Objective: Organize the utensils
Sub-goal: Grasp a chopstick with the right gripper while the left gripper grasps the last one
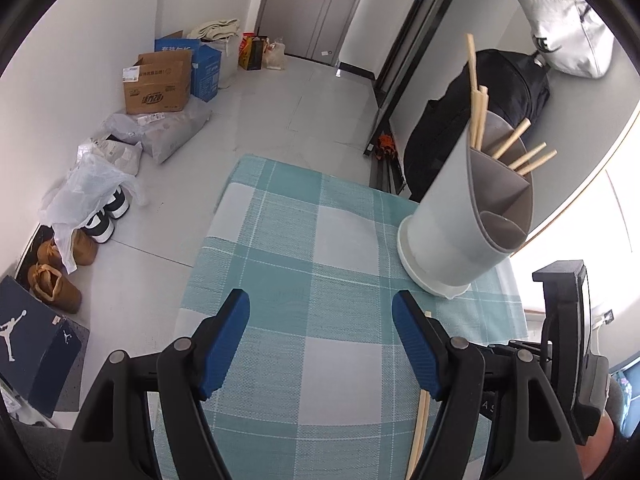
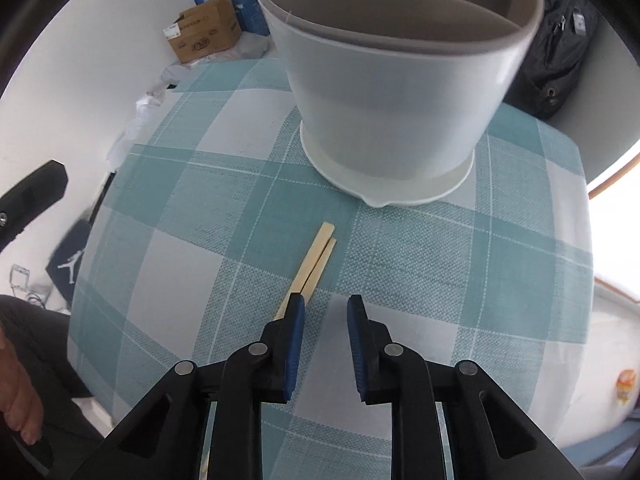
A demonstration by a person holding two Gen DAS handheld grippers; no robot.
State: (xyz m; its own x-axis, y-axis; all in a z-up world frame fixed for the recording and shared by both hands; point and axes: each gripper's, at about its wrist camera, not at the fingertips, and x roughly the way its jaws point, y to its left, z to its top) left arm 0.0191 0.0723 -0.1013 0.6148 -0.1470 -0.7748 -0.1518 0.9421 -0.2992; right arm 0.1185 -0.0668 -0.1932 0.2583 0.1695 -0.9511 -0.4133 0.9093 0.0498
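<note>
- 2 loose chopsticks [image 2: 312, 264], pale wood, lie side by side and touching on the checked tablecloth [image 2: 460, 264], in front of the holder; their near ends pass under the left finger of the right hand-held gripper.
- In the left wrist view the same pair [image 1: 420, 420] runs beside and partly behind that gripper's right finger.
- Utensil holder [image 1: 460, 216]: a grey-white cylinder on a white drip base, upright on the tabletop, with inner dividers forming compartments.
- Stored chopsticks [image 1: 478, 112]: several stand in the holder's far compartments, some upright, some leaning to the right; the nearest compartment shows none.
- Right hand-held gripper [image 2: 326, 312]: blue-padded fingers narrowed to a small gap, nothing visible between the pads; the gap lies just to the right of the loose pair.
- Left hand-held gripper [image 1: 320, 316]: fingers spread wide above bare tablecloth, holding nothing.
- Surroundings: cardboard boxes [image 1: 158, 82], plastic bags [image 1: 92, 184] and shoes [image 1: 102, 220] along the wall on the floor; a black bag [image 1: 500, 92] behind the holder; a closed door [image 1: 316, 4] at the far end.
</note>
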